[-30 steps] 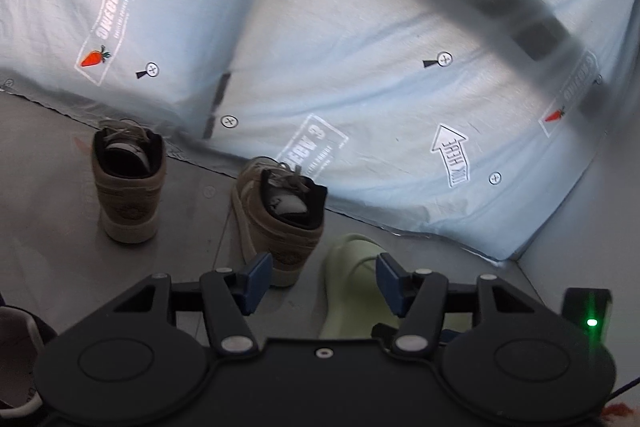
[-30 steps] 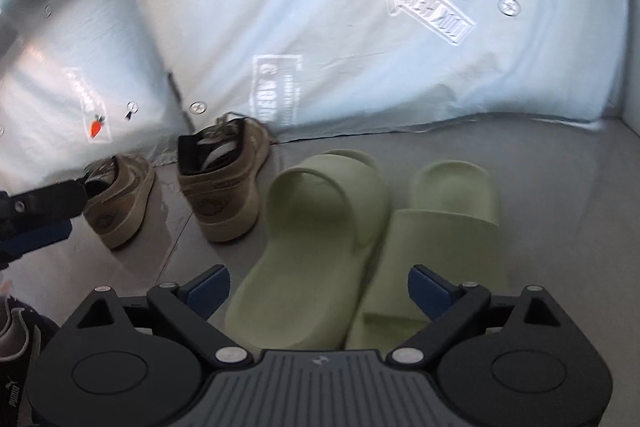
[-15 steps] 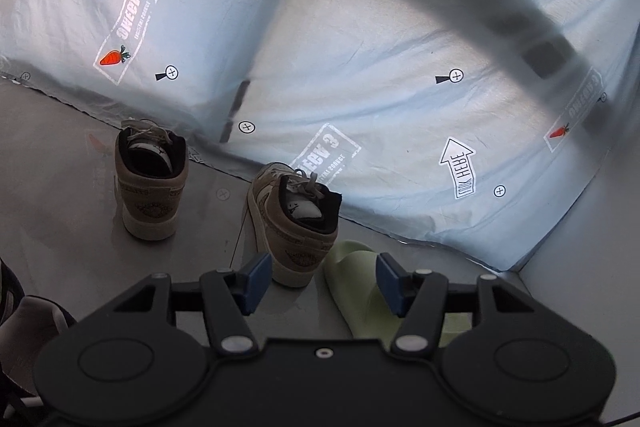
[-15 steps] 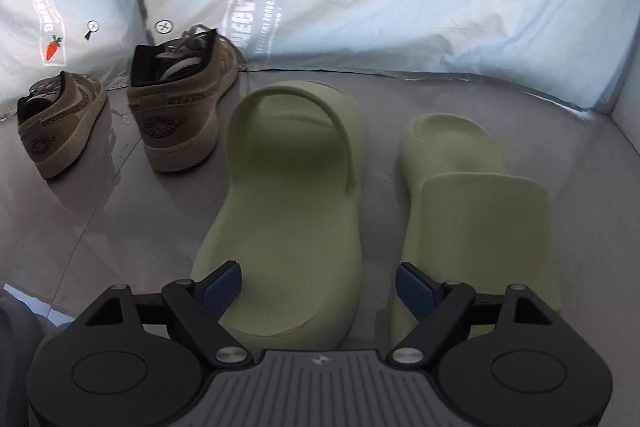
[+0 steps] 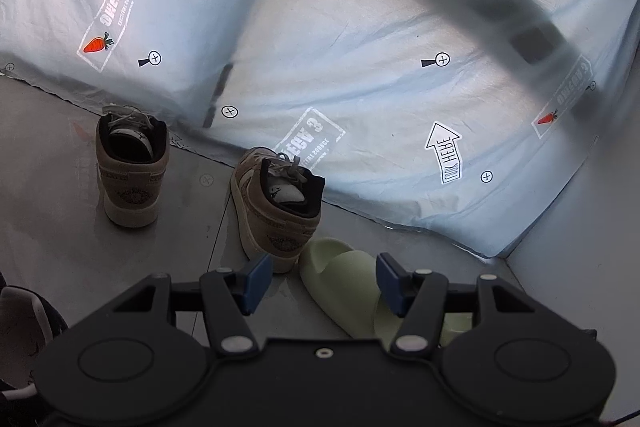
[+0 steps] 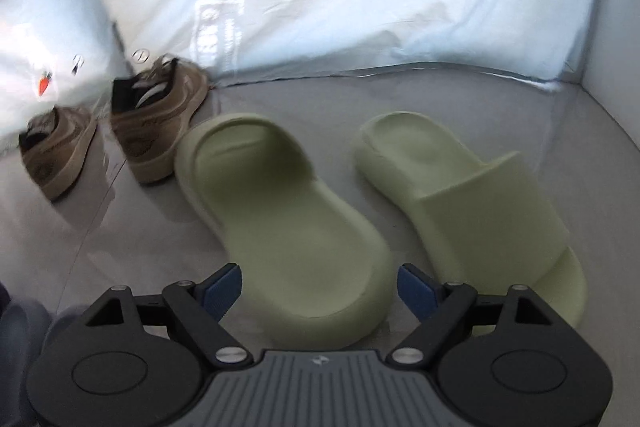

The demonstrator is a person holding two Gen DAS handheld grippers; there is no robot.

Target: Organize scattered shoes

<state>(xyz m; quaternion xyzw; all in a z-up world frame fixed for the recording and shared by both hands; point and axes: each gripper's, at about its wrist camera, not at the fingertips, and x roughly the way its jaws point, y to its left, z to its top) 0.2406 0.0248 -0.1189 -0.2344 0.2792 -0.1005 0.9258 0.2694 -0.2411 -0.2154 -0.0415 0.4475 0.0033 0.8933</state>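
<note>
Slides take up most of the right wrist view now: a second ago the two pale green foam slides lay pressed side by side, and the left-hand pale green foam slide point(image 6: 280, 211) now sits apart from the right-hand pale green foam slide point(image 6: 472, 203), with bare grey floor point(image 6: 384, 131) between them. The right gripper point(image 6: 320, 287) has come down closer over the left-hand slide, and its blue pads point(image 6: 224, 287) stand wide on either side of the slide's heel without pressing on it, so nothing is gripped. I judge the heel to be the next thing it takes, to turn or straighten this slide against its partner, which faces the opposite way. The left gripper point(image 5: 320, 279) has kept its place, fingers half spread and empty, hovering above the floor. Taking the left-hand slide as the landmark, the nearer tan suede low-top sneaker point(image 6: 156, 131) stands just beside its toe, nearly touching, and the farther tan suede low-top sneaker point(image 6: 56, 151) sits beyond that, well apart; both point toward the pale blue printed sheet point(image 5: 360, 47) behind. On that sheet an arrow reads "LOOK HERE" point(image 5: 446, 155), beside orange carrot marks and stamped boxes whose larger lettering I cannot read with confidence. The sneaker heels carry a round emblem too small to make out.
</note>
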